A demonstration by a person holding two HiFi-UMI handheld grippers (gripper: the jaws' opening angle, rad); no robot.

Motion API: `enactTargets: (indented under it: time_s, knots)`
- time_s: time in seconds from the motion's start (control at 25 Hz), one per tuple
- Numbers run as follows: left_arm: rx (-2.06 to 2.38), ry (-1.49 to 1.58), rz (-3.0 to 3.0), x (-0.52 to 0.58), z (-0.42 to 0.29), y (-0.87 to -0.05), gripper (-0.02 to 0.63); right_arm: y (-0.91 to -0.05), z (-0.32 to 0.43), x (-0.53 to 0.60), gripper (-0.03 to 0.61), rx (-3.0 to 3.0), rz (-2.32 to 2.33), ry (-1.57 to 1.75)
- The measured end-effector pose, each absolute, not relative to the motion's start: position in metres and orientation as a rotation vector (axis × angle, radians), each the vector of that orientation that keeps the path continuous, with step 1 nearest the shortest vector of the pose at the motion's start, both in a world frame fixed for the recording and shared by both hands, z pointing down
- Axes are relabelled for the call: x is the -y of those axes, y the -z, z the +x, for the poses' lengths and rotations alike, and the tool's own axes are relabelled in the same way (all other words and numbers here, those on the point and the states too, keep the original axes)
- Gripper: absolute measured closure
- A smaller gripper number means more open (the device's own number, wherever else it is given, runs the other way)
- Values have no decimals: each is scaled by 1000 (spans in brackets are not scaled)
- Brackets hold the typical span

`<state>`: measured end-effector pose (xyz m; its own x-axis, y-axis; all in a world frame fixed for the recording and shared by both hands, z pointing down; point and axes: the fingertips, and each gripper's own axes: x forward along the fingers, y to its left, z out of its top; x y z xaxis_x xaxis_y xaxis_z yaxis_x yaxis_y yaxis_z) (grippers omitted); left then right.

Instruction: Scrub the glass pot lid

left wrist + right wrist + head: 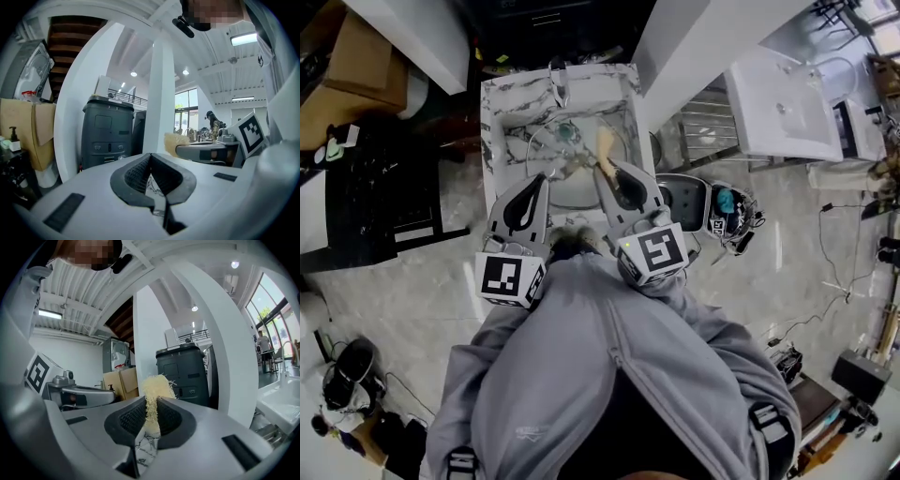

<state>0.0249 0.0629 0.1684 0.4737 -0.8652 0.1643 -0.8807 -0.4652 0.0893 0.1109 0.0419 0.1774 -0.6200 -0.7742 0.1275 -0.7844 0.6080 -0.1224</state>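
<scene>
In the head view the glass pot lid [546, 142], with a teal knob [567, 133], lies in the marble sink [497, 103]. My right gripper [605, 169] reaches over the sink's near edge, shut on a tan fibrous scrubber [605, 147] that sticks out over the lid. The right gripper view shows the scrubber [157, 387] pinched between the dark pads of that gripper [151, 409]. My left gripper [546, 180] is beside it on the left, shut with nothing in it. Its pads [136, 173] meet in the left gripper view, where the scrubber [176, 139] shows to the right.
A faucet [560, 86] stands at the sink's far rim. A dark shelf unit [375, 187] is at the left and a white basin unit [778, 103] at the right. A round device [727, 211] lies on the floor near the sink. A grey bin [108, 136] stands ahead.
</scene>
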Motion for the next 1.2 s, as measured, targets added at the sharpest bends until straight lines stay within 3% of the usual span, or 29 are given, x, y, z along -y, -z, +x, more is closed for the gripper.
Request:
enactTargets:
  time_s: [0.64,1.2]
  knots:
    - [1391,-215,2527,-18,13,-247,598,-235,76,-5,523,2712,1304,-190]
    - [1342,-262,2362,32,-28,-363,598,-347,41,51,523,2638,1243,-326]
